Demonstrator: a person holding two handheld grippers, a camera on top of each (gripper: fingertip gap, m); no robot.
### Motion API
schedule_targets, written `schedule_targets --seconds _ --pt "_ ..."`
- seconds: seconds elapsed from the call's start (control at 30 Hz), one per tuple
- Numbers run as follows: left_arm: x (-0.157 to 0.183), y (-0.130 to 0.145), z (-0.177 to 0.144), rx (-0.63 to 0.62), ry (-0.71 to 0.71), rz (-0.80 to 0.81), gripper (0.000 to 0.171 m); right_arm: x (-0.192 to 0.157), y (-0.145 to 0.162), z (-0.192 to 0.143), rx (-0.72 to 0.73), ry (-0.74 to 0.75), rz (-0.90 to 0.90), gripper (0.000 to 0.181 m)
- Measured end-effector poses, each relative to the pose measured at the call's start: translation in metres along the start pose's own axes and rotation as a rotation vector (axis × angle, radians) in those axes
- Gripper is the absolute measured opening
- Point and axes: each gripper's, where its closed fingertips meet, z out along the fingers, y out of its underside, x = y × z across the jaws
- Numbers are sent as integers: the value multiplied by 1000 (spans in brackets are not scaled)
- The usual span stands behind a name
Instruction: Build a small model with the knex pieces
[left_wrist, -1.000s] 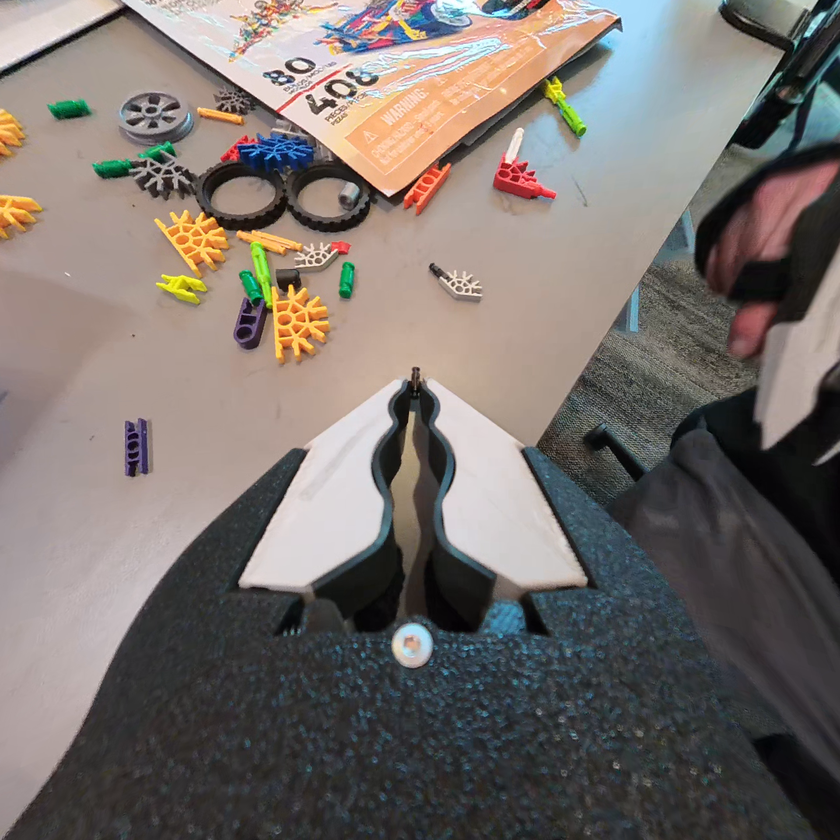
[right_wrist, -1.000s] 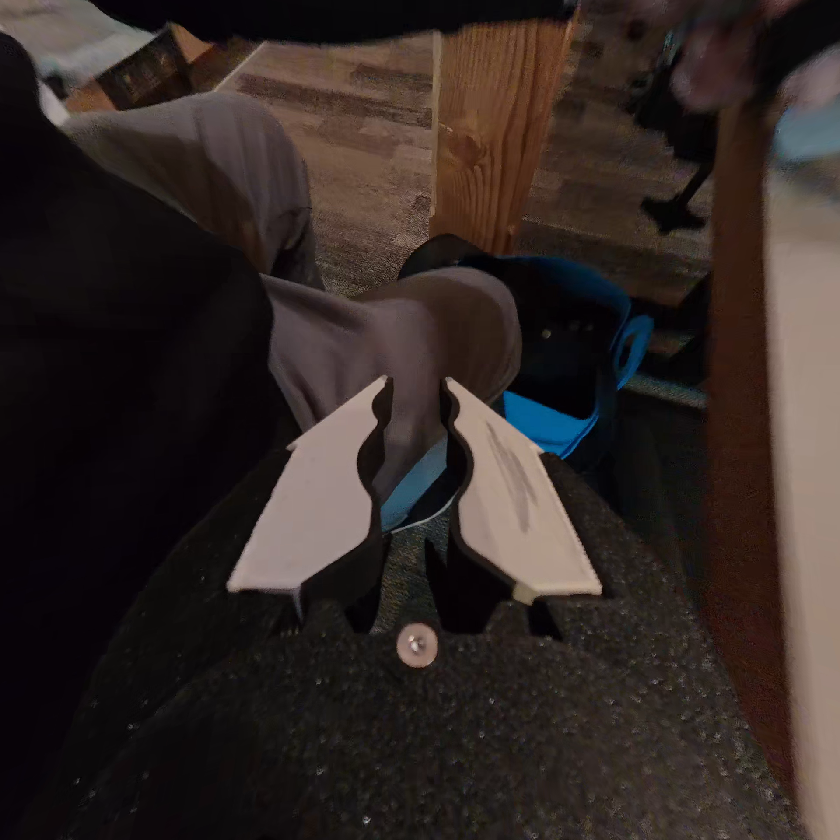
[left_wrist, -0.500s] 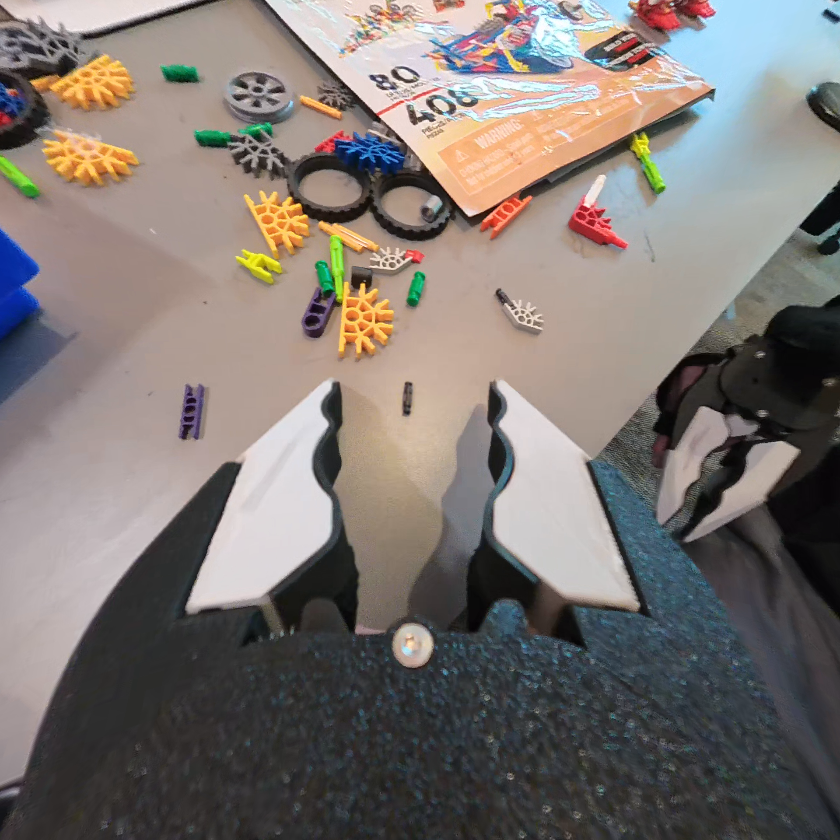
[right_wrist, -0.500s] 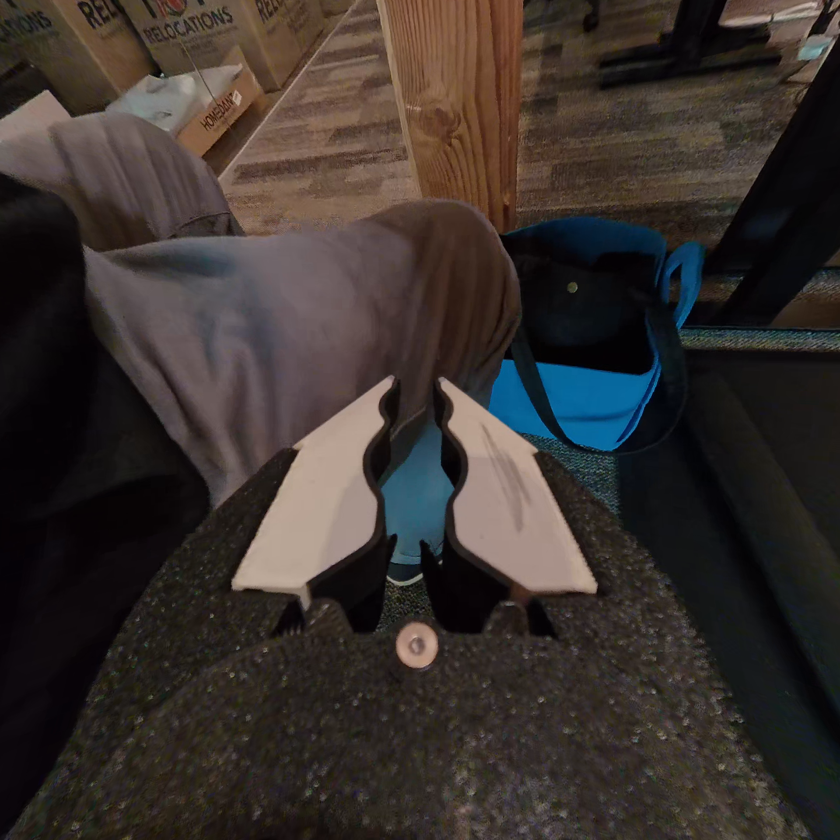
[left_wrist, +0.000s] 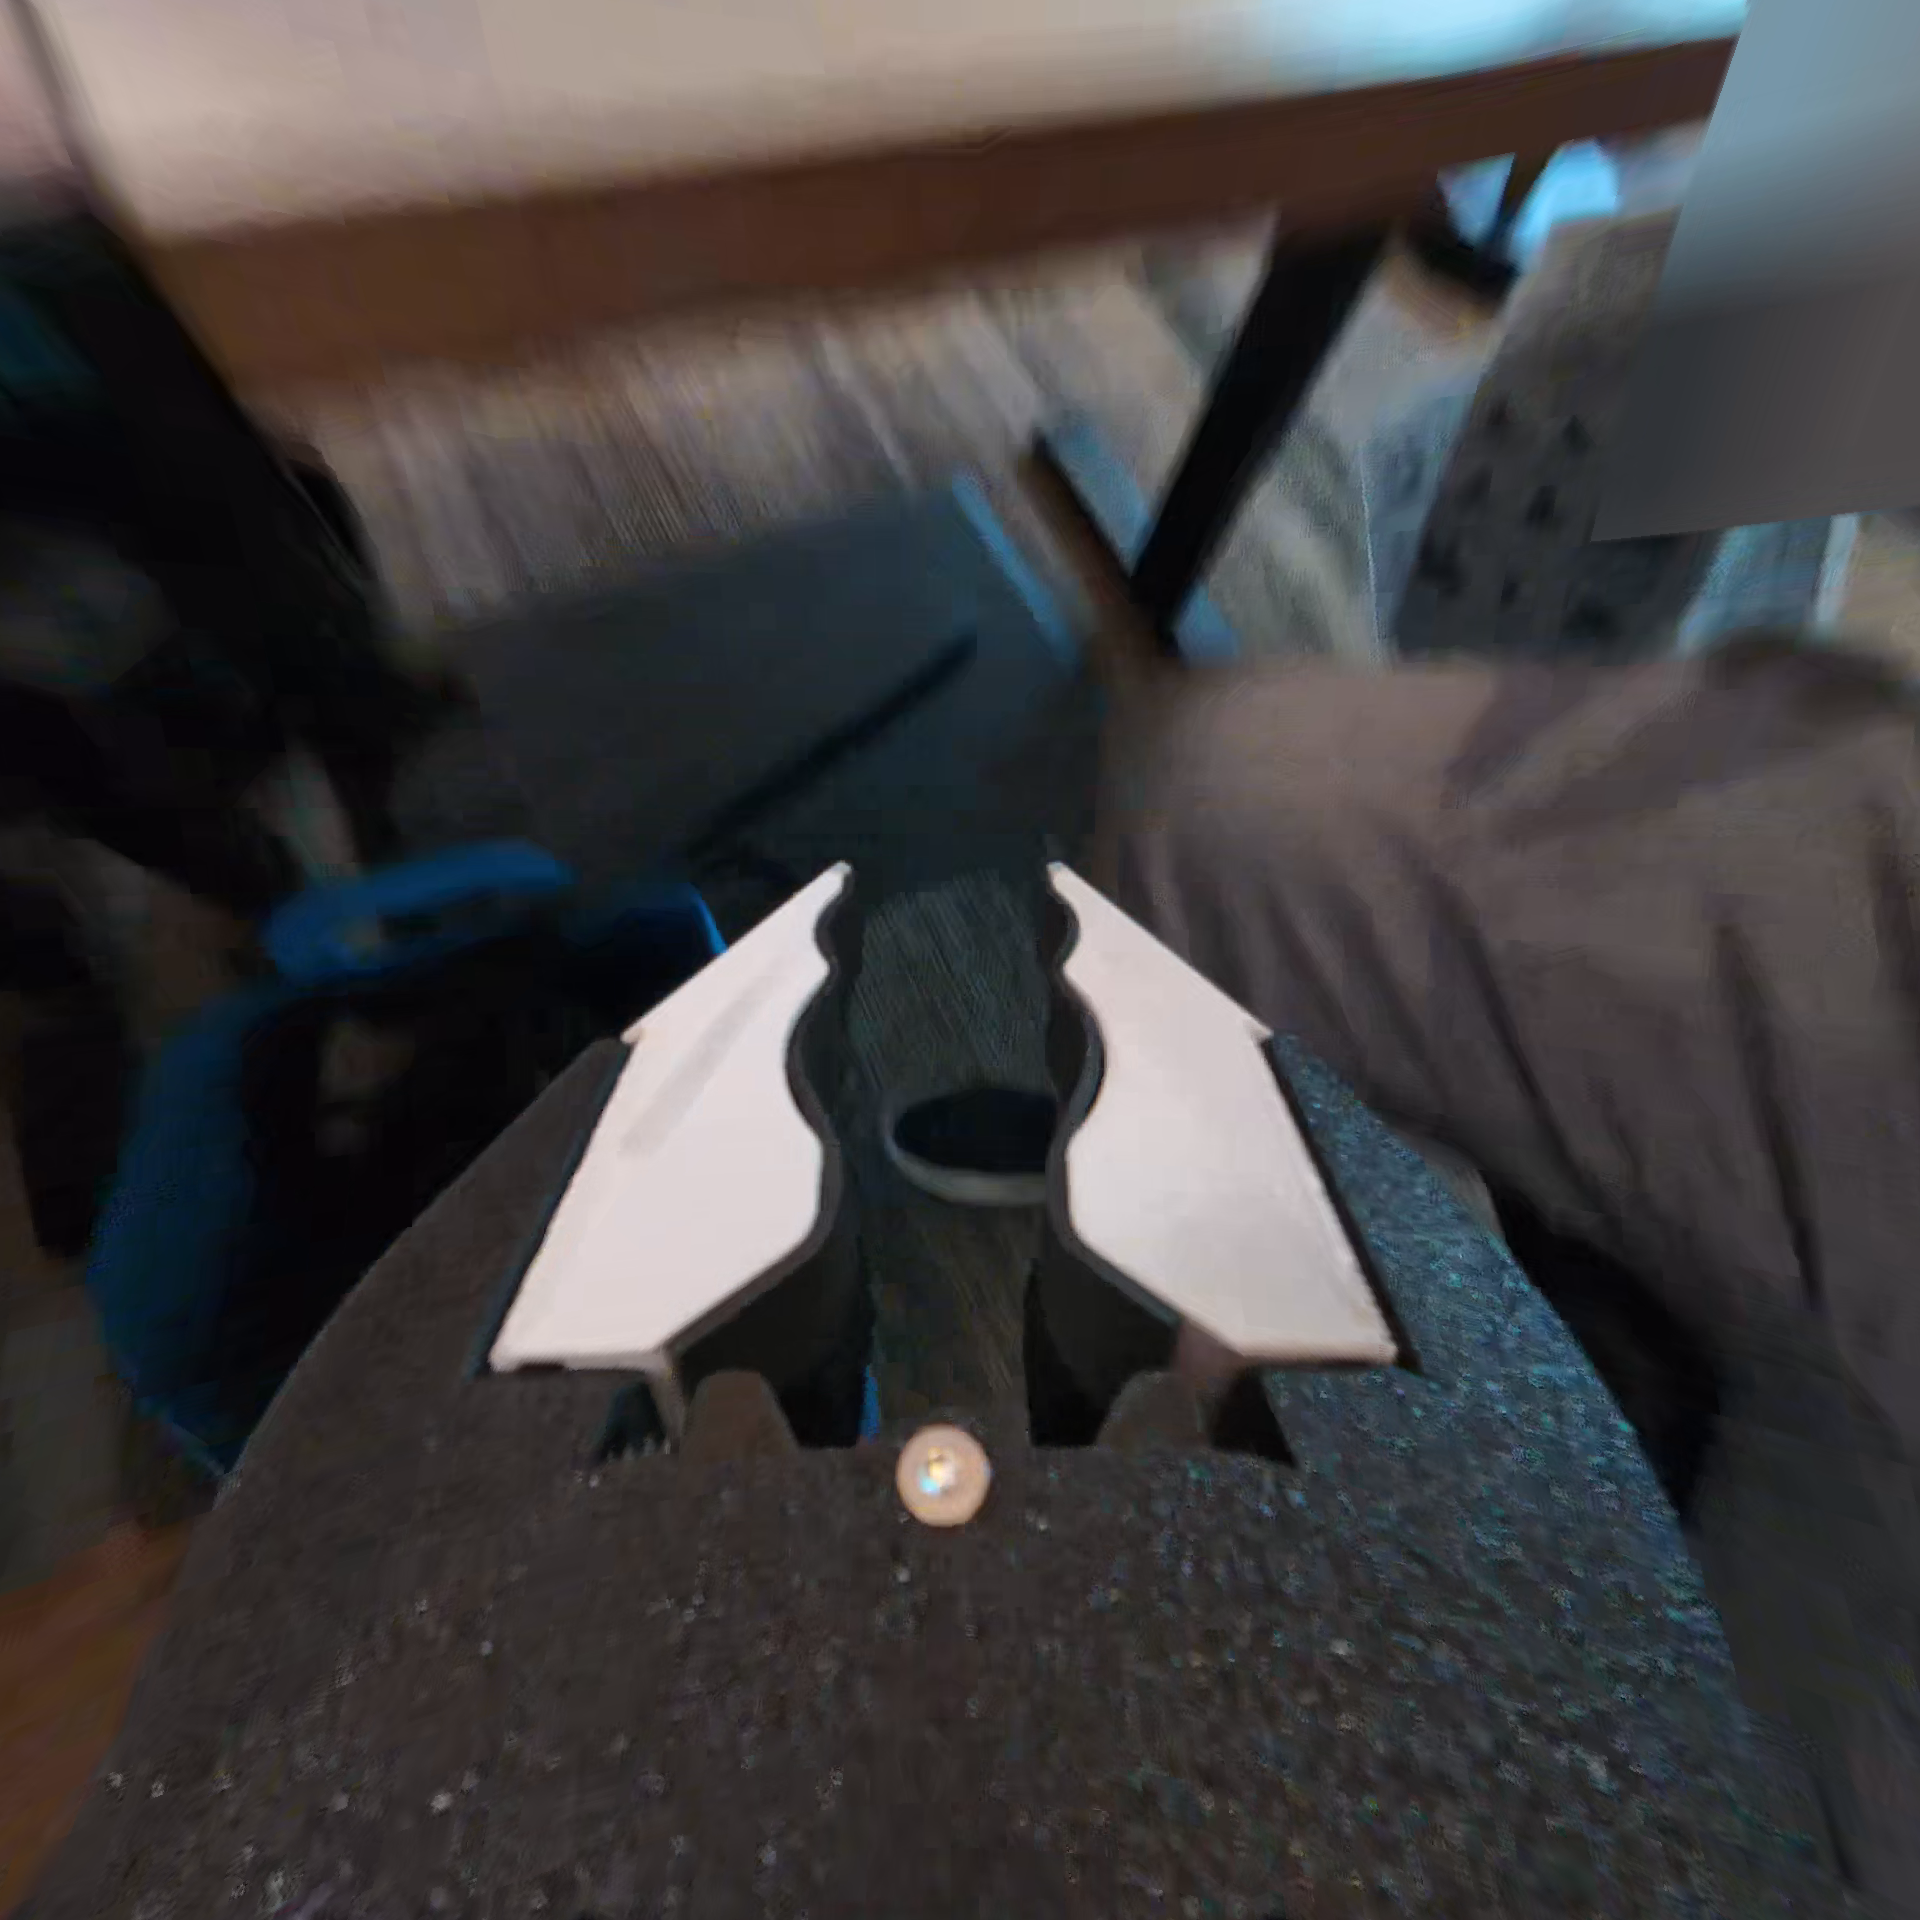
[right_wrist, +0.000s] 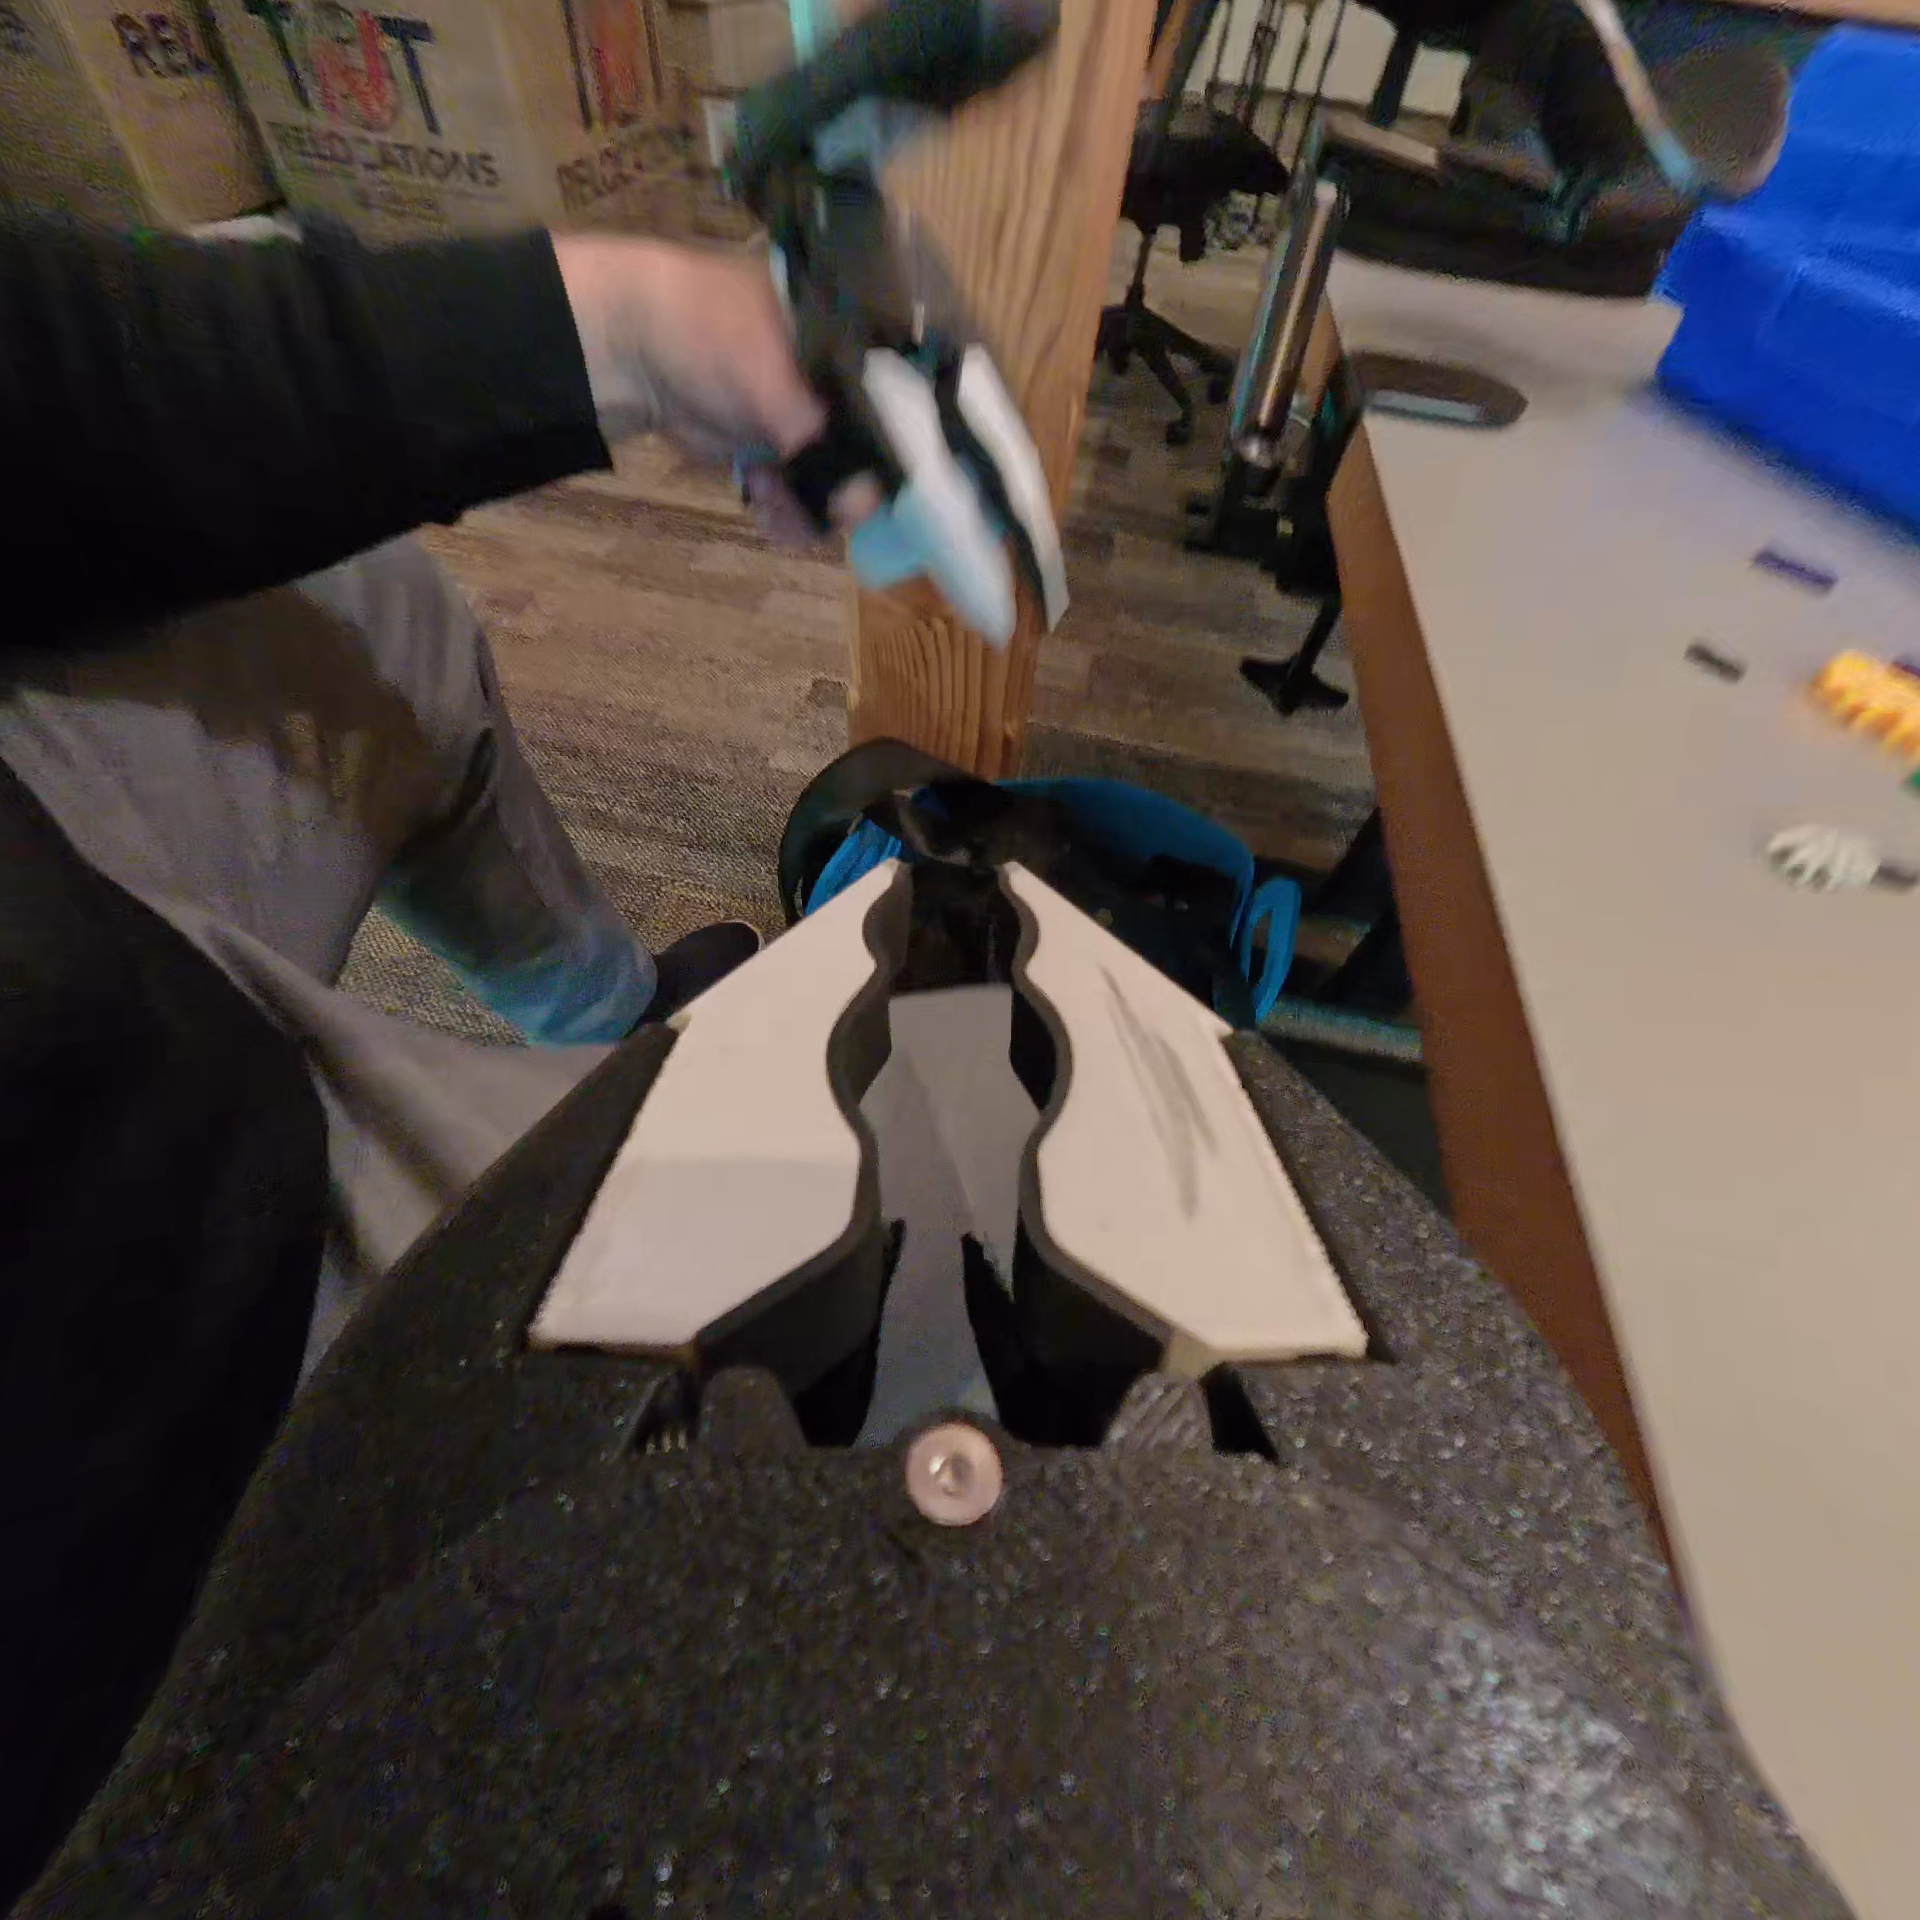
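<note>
- Left gripper (left_wrist: 948, 904) hangs below the table (left_wrist: 727, 208), fingers spread, empty, above carpet beside a blue bag (left_wrist: 312, 1039).
- Right gripper (right_wrist: 954, 883), fingers slightly parted, empty, points toward the blue bag (right_wrist: 1143, 842) near a grey trouser leg (right_wrist: 364, 831).

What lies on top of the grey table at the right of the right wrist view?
On the grey table lie small blurred pieces: a white one, a yellow one, a purple one. A blue box stands behind. The rest is out of frame.
</note>
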Motion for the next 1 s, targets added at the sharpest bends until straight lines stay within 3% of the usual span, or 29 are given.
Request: schedule_targets --seconds 0.1,0.13,0.3,0.4,0.47,0.53,0.57,0.63,0.73,0.83,0.93,1.0 --pt "18 100 27 -313 173 -134 29 -1 -26 -6 26 -71 -72 20" --pt "22 124 35 -357 213 -181 20 4 -33 -8 27 -63 -111 21" --pt "46 229 90 -431 337 -412 20 23 -69 -25 101 -42 -141 23" --pt "51 320 133 -549 260 -547 22 38 -71 -26 103 34 -199 25" --pt "42 389 159 -619 102 -662 23 53 -69 -27 108 103 -214 25" --pt "49 442 181 -634 51 -785 30 61 -69 -28 129 142 -196 25" --pt "41 471 190 -661 -48 -799 35 64 -73 -29 154 161 -191 25" --pt "30 499 214 -619 -164 -791 38 71 -70 -24 127 161 -128 25" --pt "7 537 240 -690 -306 -504 50 79 -73 -19 147 153 -44 24" --pt "-16 560 259 -745 -380 -252 62 73 -67 -8 107 164 -119 24" --pt "-42 578 267 -744 -456 -187 64 66 -59 1 58 201 -239 19" --pt "-51 589 274 -749 -456 -134 64 68 -60 0 67 204 -223 17"
